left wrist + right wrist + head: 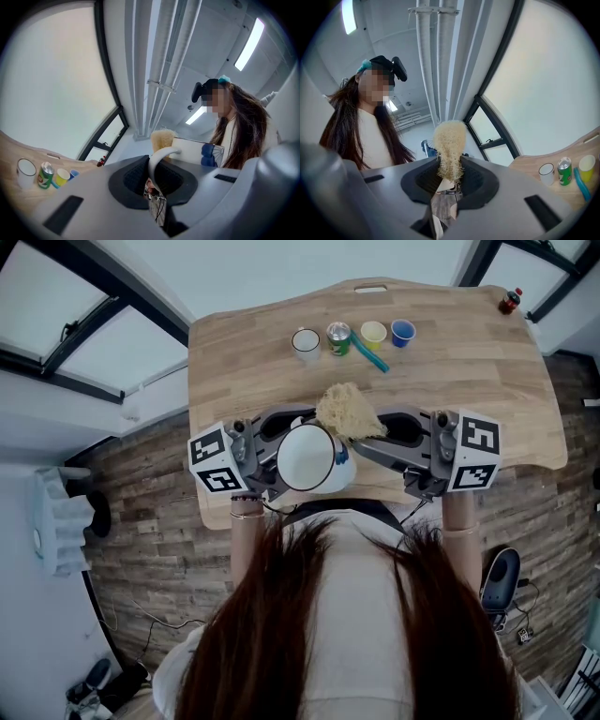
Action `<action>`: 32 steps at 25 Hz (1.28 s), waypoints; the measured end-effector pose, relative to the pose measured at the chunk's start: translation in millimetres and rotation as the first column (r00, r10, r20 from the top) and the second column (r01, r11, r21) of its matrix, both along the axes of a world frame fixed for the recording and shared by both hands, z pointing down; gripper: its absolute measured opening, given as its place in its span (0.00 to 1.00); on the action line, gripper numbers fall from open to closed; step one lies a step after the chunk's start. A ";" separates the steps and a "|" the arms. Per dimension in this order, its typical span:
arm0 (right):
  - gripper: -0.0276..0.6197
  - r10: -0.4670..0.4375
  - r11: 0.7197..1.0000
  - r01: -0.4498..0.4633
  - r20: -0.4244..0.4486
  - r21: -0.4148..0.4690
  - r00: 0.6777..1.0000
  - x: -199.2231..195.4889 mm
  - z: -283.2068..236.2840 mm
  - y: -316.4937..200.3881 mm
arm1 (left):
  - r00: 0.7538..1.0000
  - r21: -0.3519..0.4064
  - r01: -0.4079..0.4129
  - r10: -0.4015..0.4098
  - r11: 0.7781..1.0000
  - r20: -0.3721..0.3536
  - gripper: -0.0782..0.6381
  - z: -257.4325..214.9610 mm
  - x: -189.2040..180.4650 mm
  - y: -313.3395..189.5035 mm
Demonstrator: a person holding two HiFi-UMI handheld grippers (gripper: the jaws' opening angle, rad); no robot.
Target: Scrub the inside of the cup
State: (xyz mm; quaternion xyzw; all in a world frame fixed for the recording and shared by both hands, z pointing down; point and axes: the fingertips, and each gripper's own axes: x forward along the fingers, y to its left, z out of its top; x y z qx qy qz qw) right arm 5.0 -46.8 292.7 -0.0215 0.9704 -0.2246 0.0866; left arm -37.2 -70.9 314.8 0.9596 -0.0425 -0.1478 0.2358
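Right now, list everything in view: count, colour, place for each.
cup: one, white with blue print, in left gripper
scrubber: one, tan, in right gripper, by cup's rim
mug: one, white, table's far side
can: one, green, right of mug
yellow cup: one, right of can
blue cup: one, rightmost in row
stick: one, teal, before yellow cup
bottle: one, red-capped, far right corner
table: one, light wood
left gripper: grey, shut on cup's handle
right gripper: grey, shut on scrubber

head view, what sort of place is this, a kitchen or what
Likely an office or lab-like workroom, not a kitchen: no sink shows. A wooden desk stands on a plank floor beside large dark-framed windows, and the gripper views show bare ceiling pipes and a strip light.
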 end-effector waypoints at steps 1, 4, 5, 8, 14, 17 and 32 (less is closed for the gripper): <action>0.19 0.004 1.000 -0.004 -0.004 0.002 1.000 0.3 0.3 -1.2 | 1.000 -0.001 0.009 -0.009 1.000 0.004 0.15 0.6 -0.2 -2.1; 0.19 0.021 1.000 -0.021 -0.015 0.007 1.000 2.2 1.1 -6.1 | 0.999 -0.008 0.037 -0.037 0.999 0.010 0.15 2.6 0.1 -9.3; 0.19 0.028 1.000 -0.028 -0.023 0.012 0.999 2.7 1.3 -7.9 | 0.999 -0.012 0.047 -0.047 0.999 0.013 0.15 3.4 0.2 -11.9; 0.19 0.055 0.998 -0.052 -0.060 0.040 0.997 3.6 2.7 -12.1 | 0.997 -0.022 0.076 -0.075 0.997 0.026 0.15 6.5 -0.1 -18.3; 0.19 0.103 0.992 -0.094 -0.121 0.080 0.987 4.9 6.4 -19.2 | 0.991 -0.050 0.128 -0.126 0.990 0.050 0.15 13.3 -2.4 -29.2; 0.19 0.123 0.990 -0.112 -0.133 0.087 0.984 6.8 7.8 -21.0 | 0.988 -0.064 0.149 -0.145 0.987 0.059 0.15 16.1 -2.8 -32.7; 0.19 0.265 0.956 -0.231 -0.195 0.178 0.944 9.1 8.5 -29.8 | 0.958 -0.157 0.287 -0.279 0.945 0.072 0.15 26.6 -13.6 -53.4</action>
